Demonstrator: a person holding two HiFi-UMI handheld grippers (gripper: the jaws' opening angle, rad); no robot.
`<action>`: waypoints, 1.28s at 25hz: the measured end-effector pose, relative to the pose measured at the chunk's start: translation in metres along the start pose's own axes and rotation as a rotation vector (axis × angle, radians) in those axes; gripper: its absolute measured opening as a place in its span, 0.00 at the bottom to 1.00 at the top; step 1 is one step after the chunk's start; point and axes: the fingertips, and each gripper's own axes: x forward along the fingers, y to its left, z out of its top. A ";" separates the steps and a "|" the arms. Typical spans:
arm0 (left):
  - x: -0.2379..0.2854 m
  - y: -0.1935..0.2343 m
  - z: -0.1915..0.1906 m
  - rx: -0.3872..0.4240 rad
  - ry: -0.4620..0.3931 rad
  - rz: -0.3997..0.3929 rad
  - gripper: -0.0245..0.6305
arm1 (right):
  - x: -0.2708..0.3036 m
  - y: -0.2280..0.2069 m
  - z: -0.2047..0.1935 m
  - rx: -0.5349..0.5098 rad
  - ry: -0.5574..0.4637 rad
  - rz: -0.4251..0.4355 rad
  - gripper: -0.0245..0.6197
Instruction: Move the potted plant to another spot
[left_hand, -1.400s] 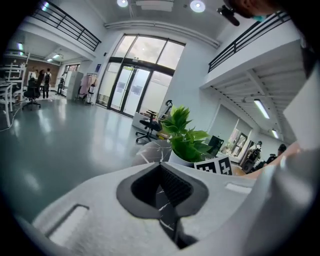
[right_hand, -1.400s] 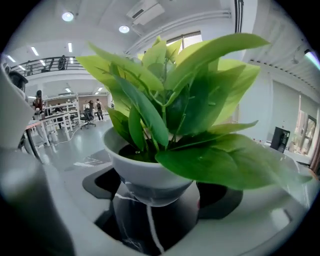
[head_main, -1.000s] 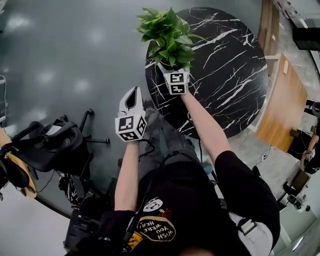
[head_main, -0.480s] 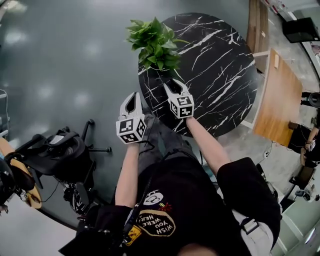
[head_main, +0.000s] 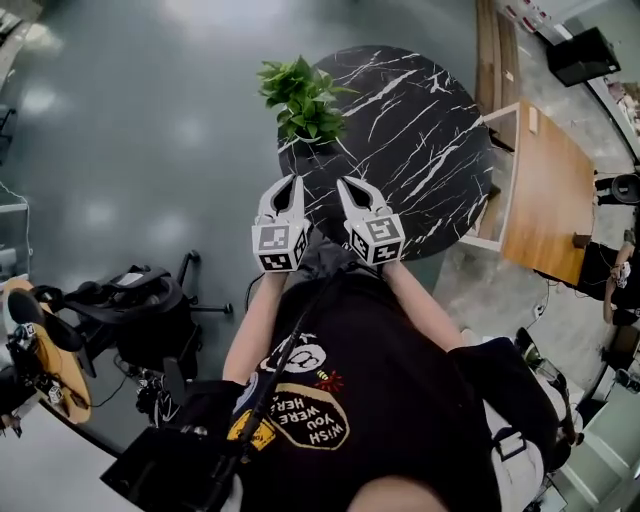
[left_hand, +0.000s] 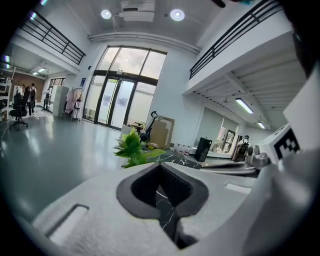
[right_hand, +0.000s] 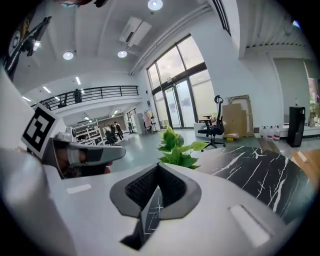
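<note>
Potted plant (head_main: 303, 97) sitting upright on round black marble desk (head_main: 430, 150), near its left edge. Left gripper (head_main: 290, 182) and right gripper (head_main: 350, 184) hovering side by side at desk's near edge, well apart from plant. Fingers (left_hand: 100, 205) of both pressing together, gripping nothing.

One potted plant (head_main: 302, 98), one table (head_main: 420, 150), two claws (head_main: 287, 181) (head_main: 352, 184), perhaps one chair (head_main: 135, 305).

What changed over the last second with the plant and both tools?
The right tool came away from the potted plant, drew back toward the person and shut with nothing in it. The left tool came up beside it, shut and empty. The potted plant stayed upright near the left edge of the black marble table.
</note>
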 end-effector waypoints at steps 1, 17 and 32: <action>-0.002 -0.004 0.008 0.012 -0.009 -0.007 0.04 | -0.002 0.002 0.009 -0.003 -0.013 -0.006 0.04; -0.016 -0.026 0.053 0.093 -0.076 0.008 0.04 | -0.009 0.021 0.057 -0.071 -0.075 0.005 0.04; -0.018 -0.040 0.040 0.088 -0.054 0.001 0.04 | -0.022 0.016 0.053 -0.055 -0.075 0.005 0.04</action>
